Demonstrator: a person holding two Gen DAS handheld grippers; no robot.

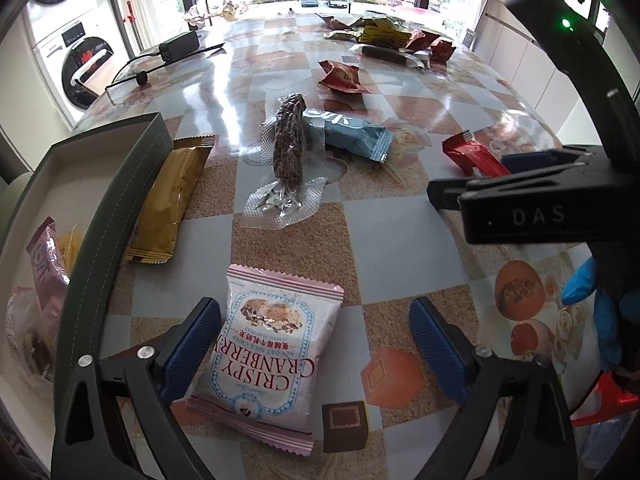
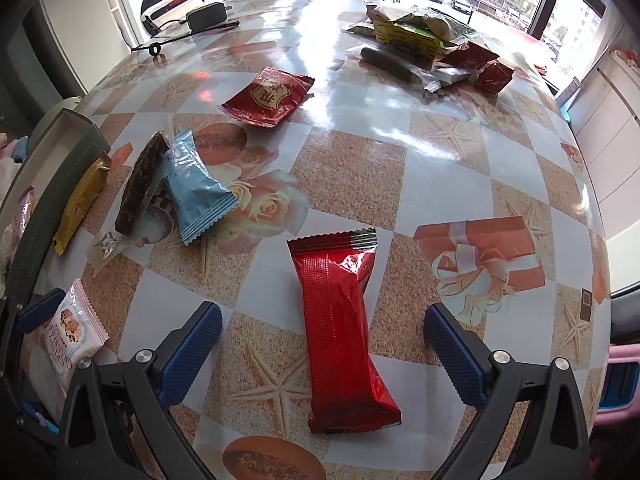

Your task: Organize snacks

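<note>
L gripper (image 1: pixel 316 340) jaws wide, straddling pink Crispy Cranberry pack (image 1: pixel 268 356), left pad at its edge. R gripper (image 2: pixel 324 348) wide, astride red bar wrapper (image 2: pixel 340 336), no contact. Box (image 1: pixel 100 200) at 9 o'clock.

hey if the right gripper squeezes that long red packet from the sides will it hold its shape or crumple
The red packet will probably crumple somewhat: its foil already shows creases and puffs with air. The glossy film looks slippery, so it may slide on the shiny table if nudged. It seems light, lying between the open right gripper, untouched.
</note>
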